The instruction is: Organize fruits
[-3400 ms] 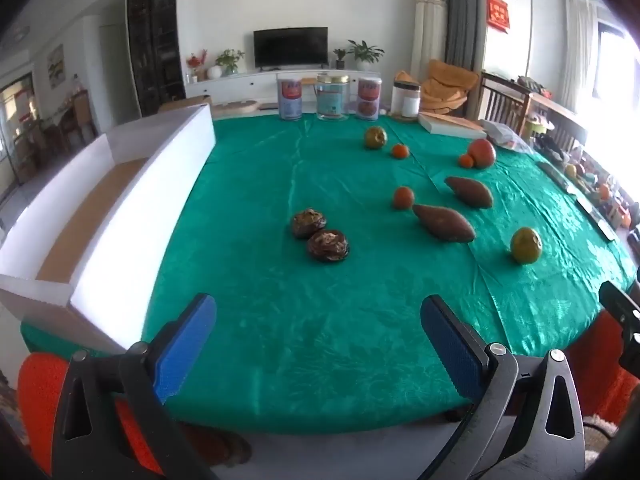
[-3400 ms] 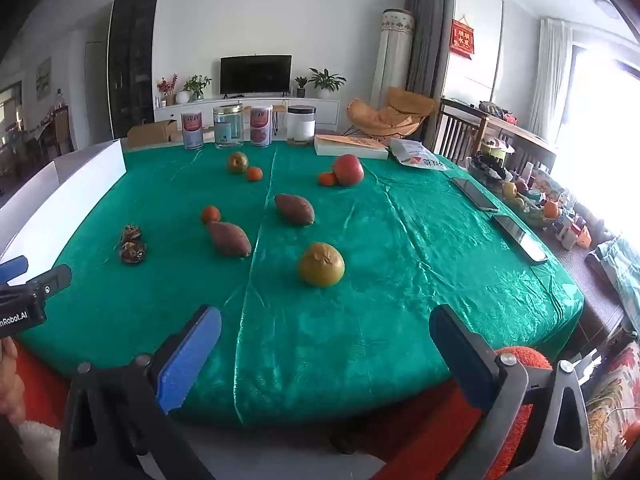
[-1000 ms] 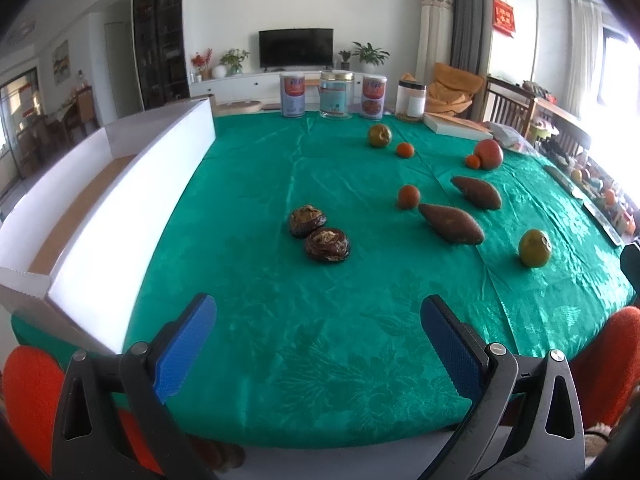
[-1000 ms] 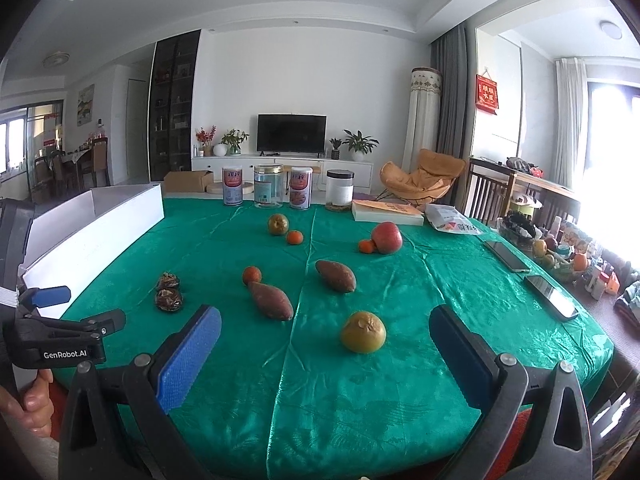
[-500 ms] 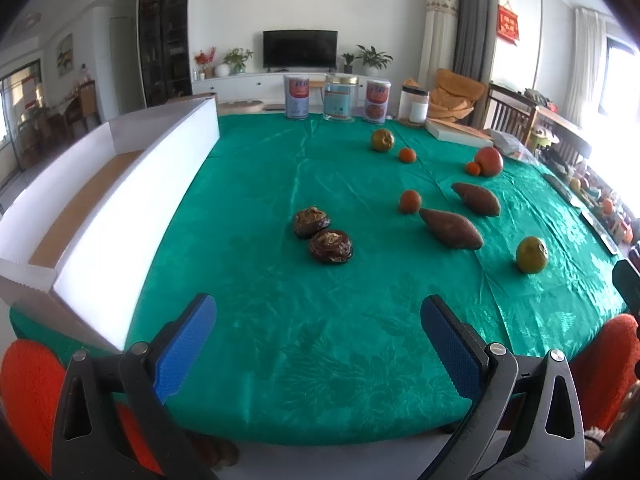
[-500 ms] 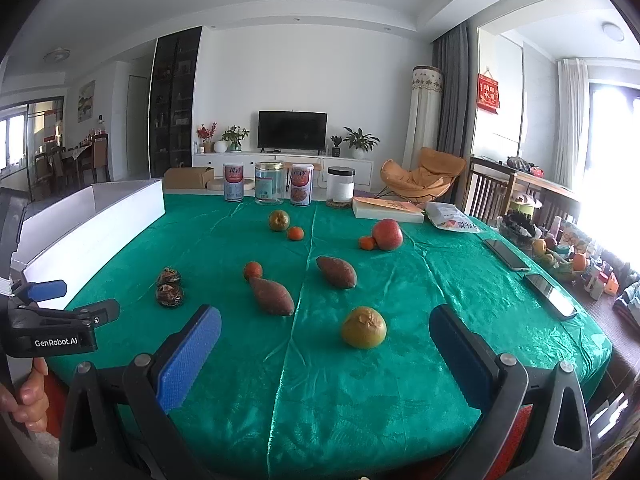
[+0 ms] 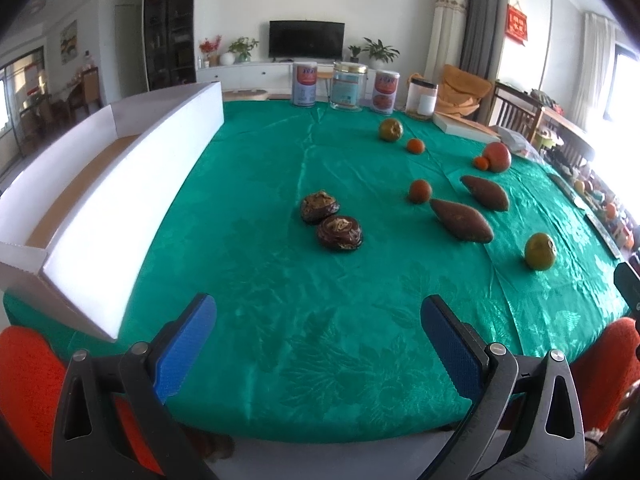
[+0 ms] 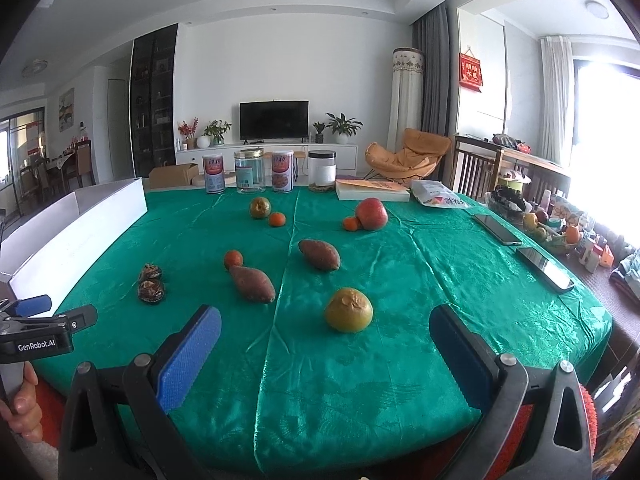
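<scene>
Fruits lie scattered on a green tablecloth. Two dark wrinkled fruits (image 7: 339, 232) sit ahead of my left gripper (image 7: 318, 338), which is open and empty above the near table edge. A yellow-green citrus (image 8: 349, 309) lies just ahead of my right gripper (image 8: 325, 346), also open and empty. Two sweet potatoes (image 8: 253, 283) (image 8: 319, 254), several small oranges (image 8: 233, 259), a red apple (image 8: 371, 213) and another green citrus (image 8: 259, 207) lie farther back. A long white box (image 7: 96, 200) stands along the left edge.
Cans and jars (image 8: 249, 171) line the far edge, with a book (image 8: 372, 190) and a bag (image 8: 440, 199). Two phones (image 8: 544, 268) lie at the right edge. The left gripper shows in the right wrist view (image 8: 36, 332). Red chairs (image 7: 28, 384) sit at the near side.
Both grippers have edged forward over the near table edge and lowered slightly; the fruits look a little closer. Both stay open. No fruit has moved.
</scene>
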`<state>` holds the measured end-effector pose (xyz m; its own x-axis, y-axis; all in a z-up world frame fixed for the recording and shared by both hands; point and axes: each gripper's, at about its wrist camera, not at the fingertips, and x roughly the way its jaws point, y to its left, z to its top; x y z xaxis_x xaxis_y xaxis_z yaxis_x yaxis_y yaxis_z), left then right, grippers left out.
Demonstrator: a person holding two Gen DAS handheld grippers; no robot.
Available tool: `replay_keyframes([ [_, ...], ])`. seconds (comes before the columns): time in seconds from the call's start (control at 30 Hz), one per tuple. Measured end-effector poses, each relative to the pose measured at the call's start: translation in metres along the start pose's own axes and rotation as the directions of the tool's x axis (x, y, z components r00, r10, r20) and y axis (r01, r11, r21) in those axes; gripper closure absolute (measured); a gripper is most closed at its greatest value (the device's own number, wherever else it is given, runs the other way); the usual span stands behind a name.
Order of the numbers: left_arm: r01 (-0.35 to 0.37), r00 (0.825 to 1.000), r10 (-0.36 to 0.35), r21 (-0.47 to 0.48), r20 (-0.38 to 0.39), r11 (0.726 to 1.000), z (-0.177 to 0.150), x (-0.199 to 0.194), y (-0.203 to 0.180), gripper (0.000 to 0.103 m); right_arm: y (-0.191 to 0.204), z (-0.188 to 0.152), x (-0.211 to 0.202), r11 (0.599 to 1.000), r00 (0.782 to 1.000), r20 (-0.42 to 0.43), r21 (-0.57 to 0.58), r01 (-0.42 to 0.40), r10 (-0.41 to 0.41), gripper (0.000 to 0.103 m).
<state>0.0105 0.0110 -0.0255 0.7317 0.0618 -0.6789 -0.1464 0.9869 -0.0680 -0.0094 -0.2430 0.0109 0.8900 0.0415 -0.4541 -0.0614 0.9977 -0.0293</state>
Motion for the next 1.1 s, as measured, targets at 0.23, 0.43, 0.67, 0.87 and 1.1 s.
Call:
replay_keyframes([
  [0.23, -0.014, 1.000, 0.014, 0.005, -0.014, 1.000, -0.003, 0.008, 0.002, 0.001, 0.001, -0.005, 0.010, 1.000, 1.000, -0.028, -0.005, -0.005, 0.005, 0.000],
  [0.43, -0.018, 0.999, 0.018, 0.012, -0.029, 1.000, -0.005, 0.012, 0.000, 0.001, 0.000, -0.007, 0.014, 1.000, 0.999, -0.035, 0.004, -0.003, 0.003, 0.000],
  [0.67, -0.023, 0.999, 0.024, 0.022, -0.040, 0.999, -0.006, 0.015, -0.002, 0.001, -0.003, -0.008, 0.018, 1.000, 0.999, -0.050, 0.019, -0.004, 0.005, 0.000],
  [0.87, -0.025, 0.999, 0.025, 0.023, -0.035, 0.999, -0.006, 0.014, -0.002, 0.001, -0.003, -0.008, 0.017, 1.000, 0.999, -0.047, 0.015, -0.006, 0.007, 0.000],
  [1.1, -0.026, 0.999, 0.027, 0.023, -0.042, 0.999, -0.007, 0.014, -0.002, 0.001, -0.004, -0.008, 0.016, 1.000, 0.999, -0.046, 0.025, -0.007, 0.008, 0.000],
])
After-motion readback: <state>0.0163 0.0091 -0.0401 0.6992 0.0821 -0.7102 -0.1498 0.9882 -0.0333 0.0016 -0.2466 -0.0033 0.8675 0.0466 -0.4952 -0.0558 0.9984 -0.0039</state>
